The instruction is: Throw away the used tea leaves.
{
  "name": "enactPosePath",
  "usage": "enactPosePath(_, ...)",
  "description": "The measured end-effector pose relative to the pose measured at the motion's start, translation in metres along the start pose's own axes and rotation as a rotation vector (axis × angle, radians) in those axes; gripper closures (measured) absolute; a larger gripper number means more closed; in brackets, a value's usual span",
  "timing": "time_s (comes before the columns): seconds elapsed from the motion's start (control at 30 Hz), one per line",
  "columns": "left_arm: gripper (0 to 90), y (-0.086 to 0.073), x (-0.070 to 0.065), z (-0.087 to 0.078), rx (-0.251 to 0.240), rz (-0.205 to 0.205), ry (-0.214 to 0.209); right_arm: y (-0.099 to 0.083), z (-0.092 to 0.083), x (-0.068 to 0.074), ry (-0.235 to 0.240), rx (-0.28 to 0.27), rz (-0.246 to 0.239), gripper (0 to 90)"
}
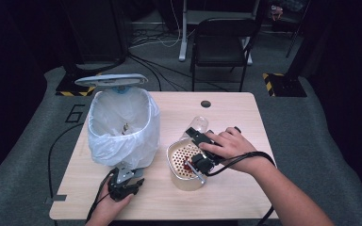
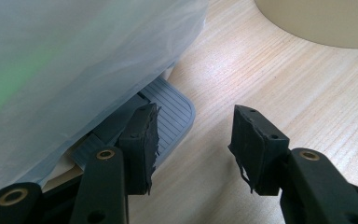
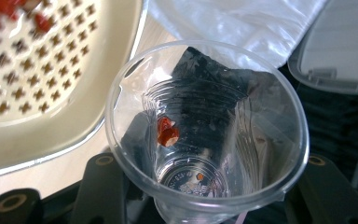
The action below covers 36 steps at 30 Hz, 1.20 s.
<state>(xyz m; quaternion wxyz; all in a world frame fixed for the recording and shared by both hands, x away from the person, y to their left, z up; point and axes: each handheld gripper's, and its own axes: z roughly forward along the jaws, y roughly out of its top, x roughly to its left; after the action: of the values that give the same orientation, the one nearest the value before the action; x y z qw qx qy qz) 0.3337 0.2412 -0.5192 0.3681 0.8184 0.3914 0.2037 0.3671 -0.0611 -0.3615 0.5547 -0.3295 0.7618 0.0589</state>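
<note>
Cup: a clear plastic cup (image 3: 205,135) is clamped between the jaws of the right gripper (image 1: 202,150), lying tilted, its long axis running from the gripper toward the far side of the table, mouth facing the gripper's own camera and base (image 1: 199,124) pointing far.
Cup contents: a few red bits (image 3: 167,132) cling to the inner wall.
Colander: a cream perforated basket (image 1: 185,165) sits just near of the cup, holding red pieces (image 1: 187,165).
Right gripper: jaws closed on the cup's sides.
Left gripper (image 2: 193,149): jaws apart, holding nothing, low over the wooden table (image 1: 235,188) at its near left.
Bin: a bag-lined pedal bin (image 1: 122,125), lid (image 1: 111,80) raised, stands at the left; its grey pedal (image 2: 170,119) touches the left jaw.
</note>
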Motion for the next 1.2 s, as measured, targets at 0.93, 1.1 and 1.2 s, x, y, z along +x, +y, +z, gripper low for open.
enactPosePath(0.93, 51.1, 0.001, 0.000, -0.001, 0.012, 0.003, -0.004, -0.055, 0.015, -0.040, 0.282, -0.328, 0.971, 48.5)
enactPosePath(1.1, 51.1, 0.000, 0.000, 0.000, 0.007, -0.006, -0.003, -0.066, 0.021, -0.048, 0.325, -0.366, 1.135, 48.5)
enactPosePath(1.2, 51.0, 0.001, 0.000, 0.000, 0.007, -0.001, -0.001, -0.073, 0.026, -0.052, 0.361, -0.374, 1.260, 48.3)
